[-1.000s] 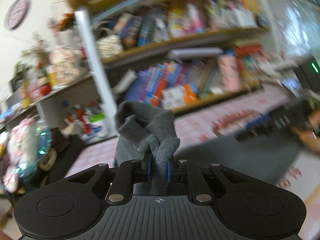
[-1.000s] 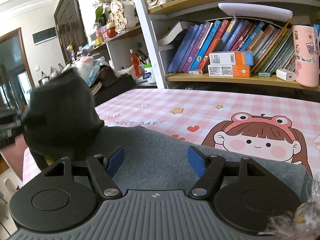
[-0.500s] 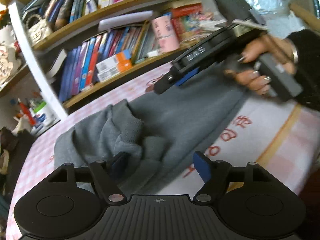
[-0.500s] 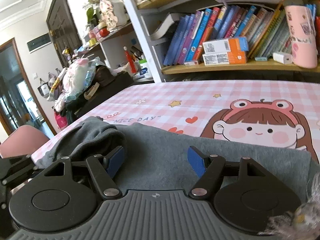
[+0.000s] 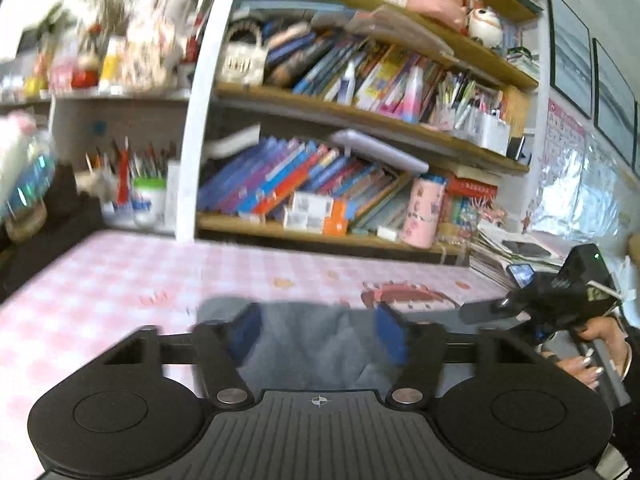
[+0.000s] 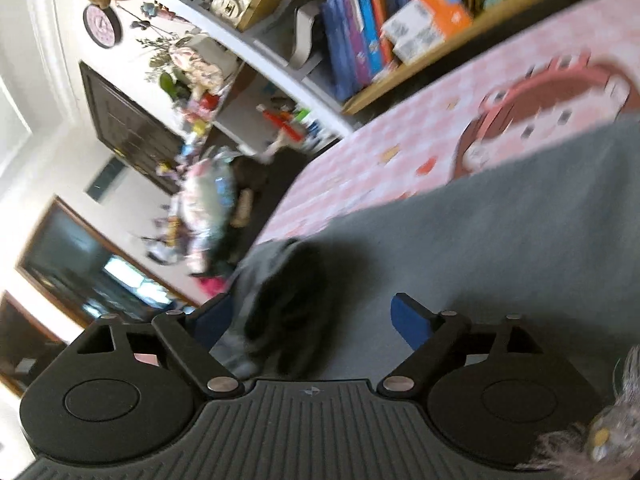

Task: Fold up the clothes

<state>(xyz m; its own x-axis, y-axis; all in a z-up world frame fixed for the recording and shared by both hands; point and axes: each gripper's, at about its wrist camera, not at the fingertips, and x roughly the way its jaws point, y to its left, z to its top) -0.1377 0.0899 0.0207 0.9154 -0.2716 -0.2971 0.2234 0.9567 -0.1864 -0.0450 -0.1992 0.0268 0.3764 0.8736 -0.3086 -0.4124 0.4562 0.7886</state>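
Grey garment [image 6: 500, 240] flat on table [image 5: 100, 280], one end bunched; folding unfinished. Left hand-held gripper [image 5: 316, 336] narrowing, empty; right hand-held gripper [image 6: 312, 320] spreading, empty.

My left gripper [image 5: 318, 338] hides the near part of the grey garment [image 5: 312, 344] behind its own body, and its blue fingertips [image 5: 390, 338] are smeared by motion blur. Off to its right, my right hand [image 5: 592, 354] is cut by the frame's edge. Ahead of my right gripper [image 6: 312, 318], a dark bunched fold [image 6: 292, 312] is too blurred to make out.
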